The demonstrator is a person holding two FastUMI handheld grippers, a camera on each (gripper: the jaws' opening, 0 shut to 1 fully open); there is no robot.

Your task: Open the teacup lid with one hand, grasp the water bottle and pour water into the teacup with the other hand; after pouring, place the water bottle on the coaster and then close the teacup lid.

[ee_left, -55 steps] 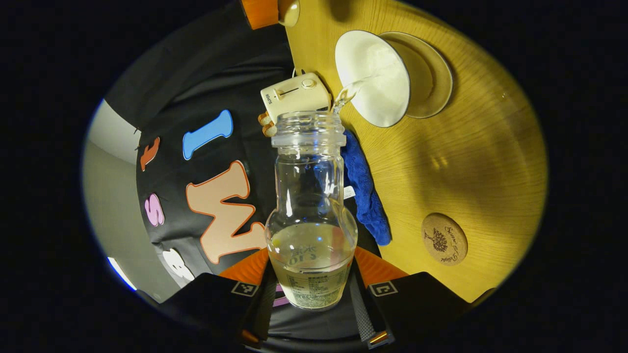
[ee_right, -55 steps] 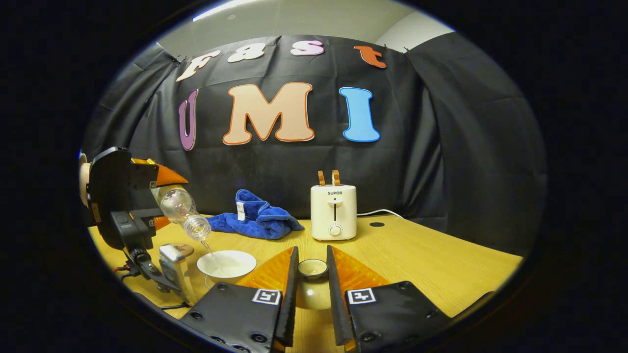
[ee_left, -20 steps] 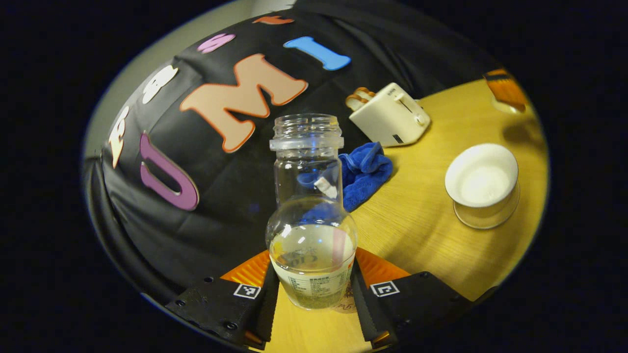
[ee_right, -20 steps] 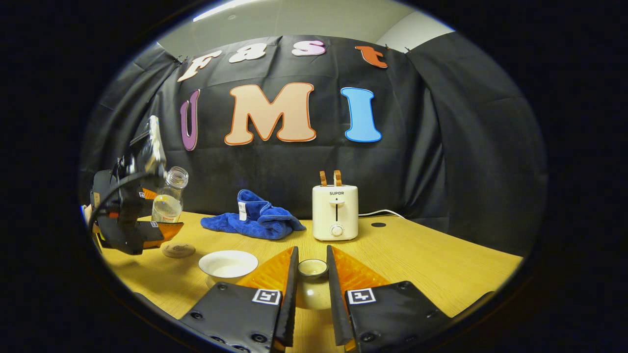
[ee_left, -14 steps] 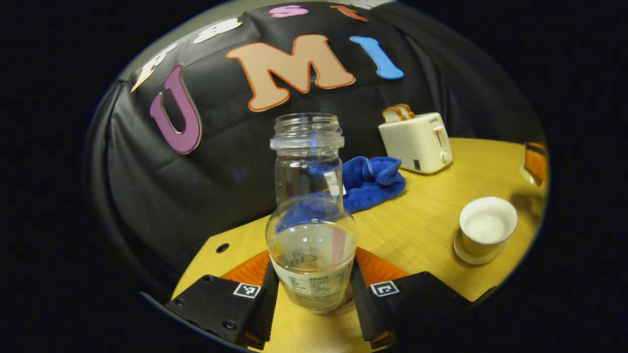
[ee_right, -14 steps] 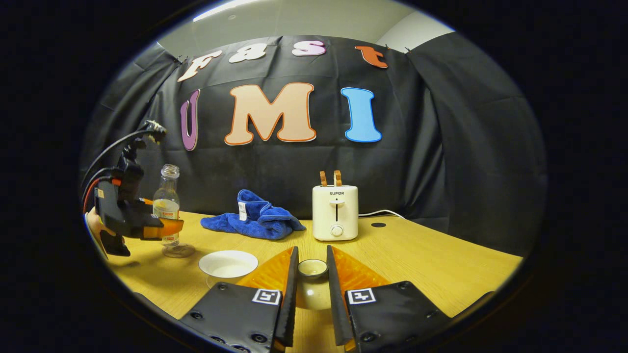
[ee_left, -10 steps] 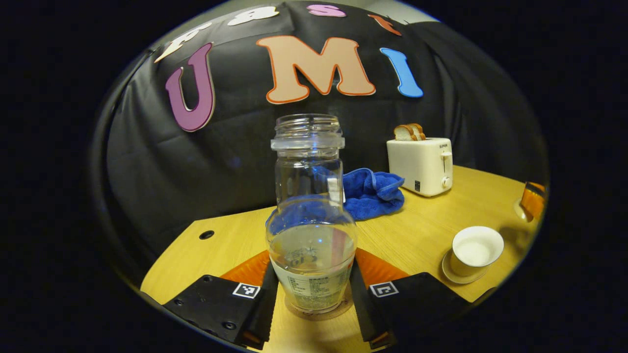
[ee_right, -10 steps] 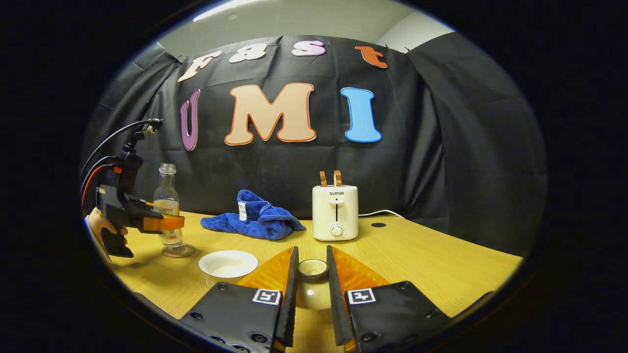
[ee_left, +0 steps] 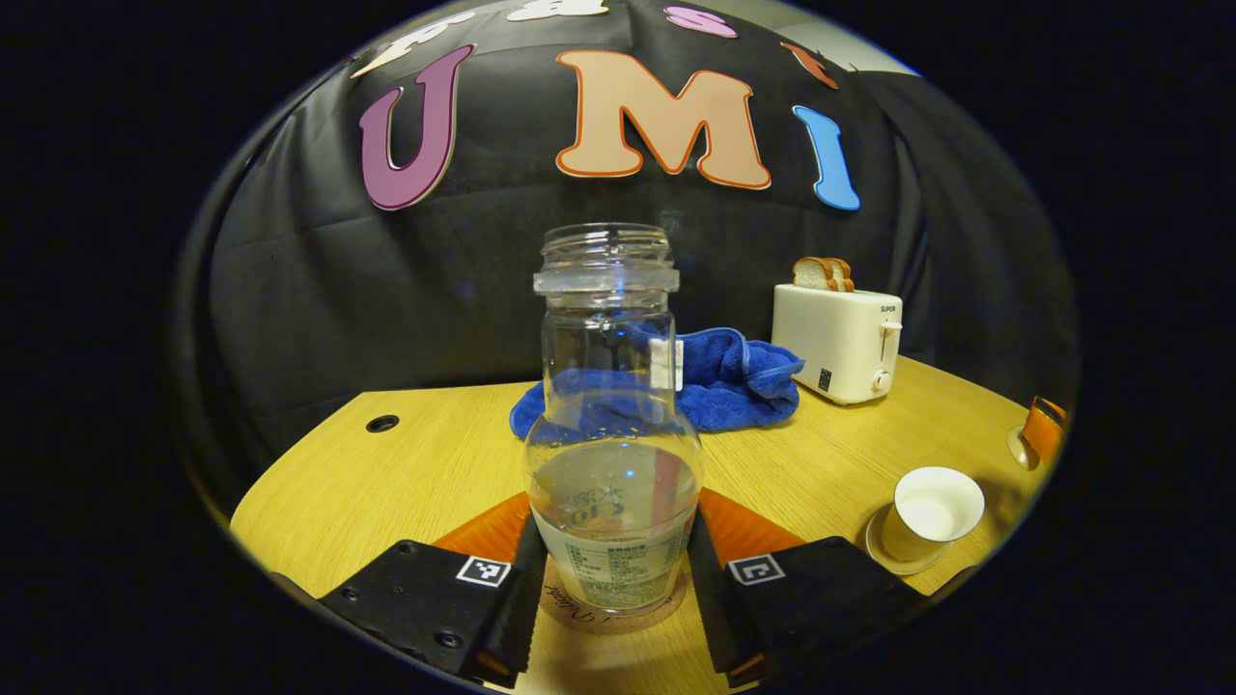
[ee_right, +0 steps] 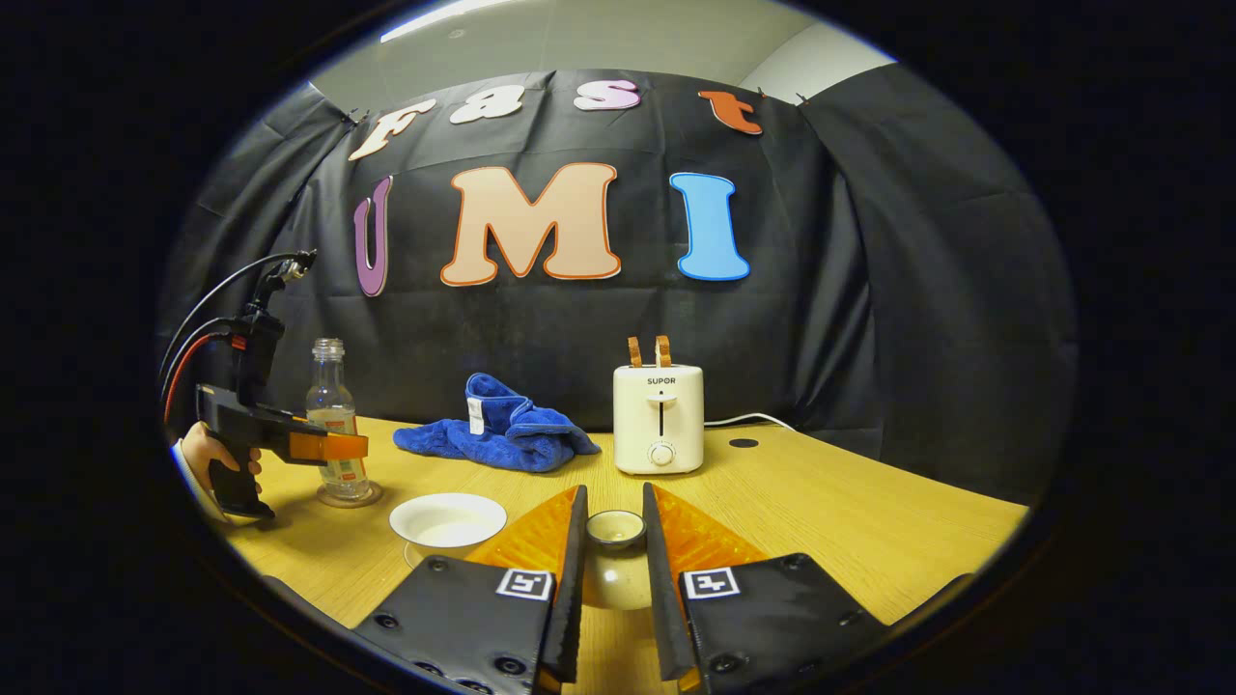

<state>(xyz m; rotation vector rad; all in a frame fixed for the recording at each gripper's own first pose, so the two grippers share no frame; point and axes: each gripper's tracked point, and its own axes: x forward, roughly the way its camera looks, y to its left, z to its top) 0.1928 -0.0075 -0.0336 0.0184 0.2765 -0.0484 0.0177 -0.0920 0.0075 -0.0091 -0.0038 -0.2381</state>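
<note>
The water bottle (ee_left: 612, 454) stood upright on the round coaster (ee_left: 618, 610), its mouth uncapped and its lower bulb partly filled with clear liquid. The left gripper (ee_left: 610, 579) was closed on the bottle, one finger pressed against each side of the lower body. In the right gripper view the same bottle (ee_right: 333, 425) appeared at the far left of the wooden table (ee_right: 830, 512), seated on the coaster (ee_right: 350, 499), with the left gripper (ee_right: 338, 446) clamped around it and a hand (ee_right: 208, 454) on the grip.

The teacup (ee_left: 932, 512) sat uncovered on its saucer (ee_left: 884, 555) near the right table edge, with a pale interior; the liquid level could not be determined. In the right gripper view the cup (ee_right: 447, 521) lay just left of the gripper fingers.

The right gripper (ee_right: 614, 560) held the teacup lid (ee_right: 615, 529) by its knob, both fingers pressed against it, above the table surface.

The left gripper view additionally showed a cable hole (ee_left: 382, 423) in the table (ee_left: 425, 463) and two slices of bread (ee_left: 821, 274) in the toaster (ee_left: 838, 340). The right gripper view showed the toaster (ee_right: 659, 417) from the front, its cord (ee_right: 748, 419), and the blue towel (ee_right: 502, 436) lying between bottle and toaster. The towel (ee_left: 724, 378) sat directly behind the bottle in the left gripper view.
</note>
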